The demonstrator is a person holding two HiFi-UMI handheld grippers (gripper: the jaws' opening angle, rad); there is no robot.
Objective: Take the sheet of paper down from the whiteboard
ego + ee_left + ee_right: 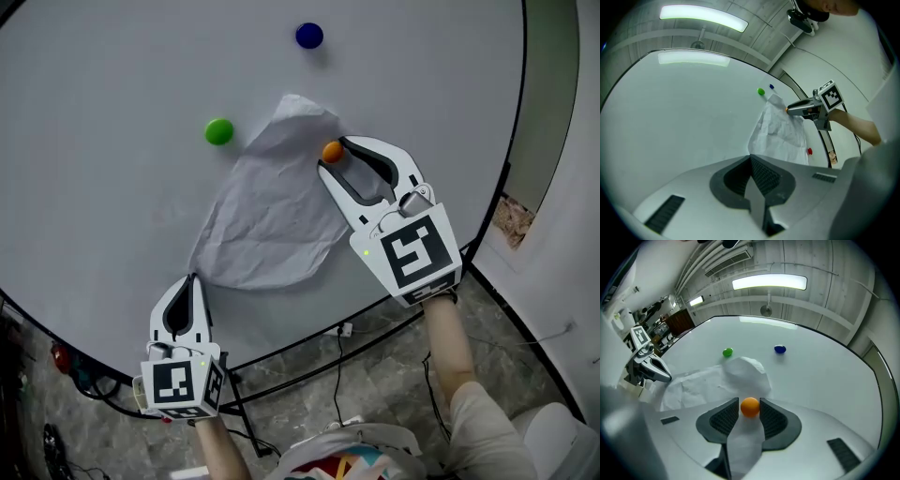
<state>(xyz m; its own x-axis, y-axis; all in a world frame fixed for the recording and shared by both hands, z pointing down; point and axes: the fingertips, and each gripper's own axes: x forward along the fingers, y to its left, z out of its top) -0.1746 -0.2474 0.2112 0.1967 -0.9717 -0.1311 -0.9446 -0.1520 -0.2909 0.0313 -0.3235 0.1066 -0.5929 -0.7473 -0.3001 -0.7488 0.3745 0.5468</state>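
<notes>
Strip lights [768, 283] shine on a grey ceiling above the whiteboard [112, 187], which stands on a black frame over a stone floor [375, 375]. The crumpled paper [272, 216] lies against the board, with a green magnet [218, 131] and a blue magnet [309, 36] nearby. The right gripper [334, 155] clasps an orange magnet [332, 151] at the paper's right edge. The left gripper [192, 278] is closed at the paper's lower corner.

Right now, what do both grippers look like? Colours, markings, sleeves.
Left gripper and right gripper match: white pointed jaws lined with black ribbed pads, a cube of black-and-white square markers at the back, and a small green light on the body. Forearms are bare; no sleeves show there.
</notes>
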